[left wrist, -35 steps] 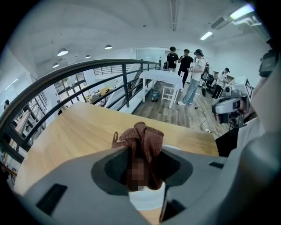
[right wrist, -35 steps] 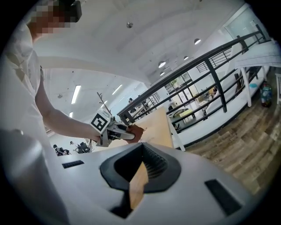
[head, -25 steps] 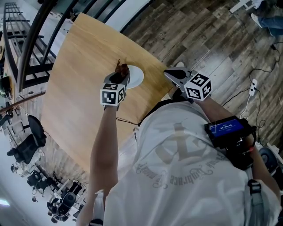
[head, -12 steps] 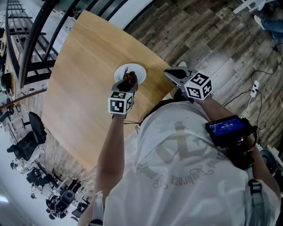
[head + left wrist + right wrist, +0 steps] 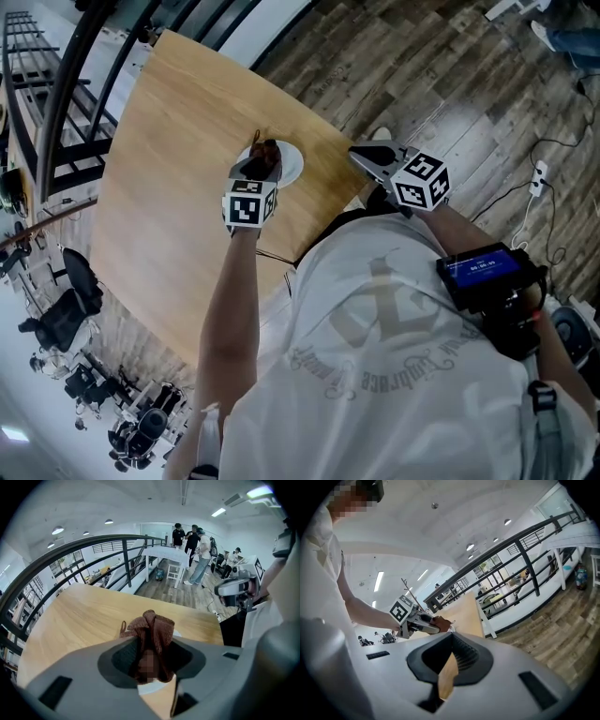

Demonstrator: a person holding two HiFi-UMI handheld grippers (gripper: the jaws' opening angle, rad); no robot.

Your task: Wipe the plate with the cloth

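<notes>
A small white plate [image 5: 289, 165] lies on the round wooden table [image 5: 169, 141] near its edge. My left gripper [image 5: 262, 159] is shut on a bunched brown cloth [image 5: 266, 149] and holds it down on the plate's left part. In the left gripper view the cloth [image 5: 153, 633] fills the jaws, and only slivers of the plate [image 5: 153, 686] show under it. My right gripper [image 5: 367, 157] hangs off the table's edge to the right, jaws together with nothing in them. The right gripper view shows the left gripper [image 5: 435, 626] with the cloth [image 5: 442, 622] over the table [image 5: 466, 613].
A black railing [image 5: 66, 84] curves round the table's far side. Wooden floor [image 5: 441, 84] lies to the right, with a cable and socket strip [image 5: 538, 178]. People stand by a white table [image 5: 171, 555] in the distance. Chairs [image 5: 66, 300] stand below at the left.
My left gripper slid the cloth from the plate's left edge toward its middle and back to the left part. The right gripper has stayed in place.
</notes>
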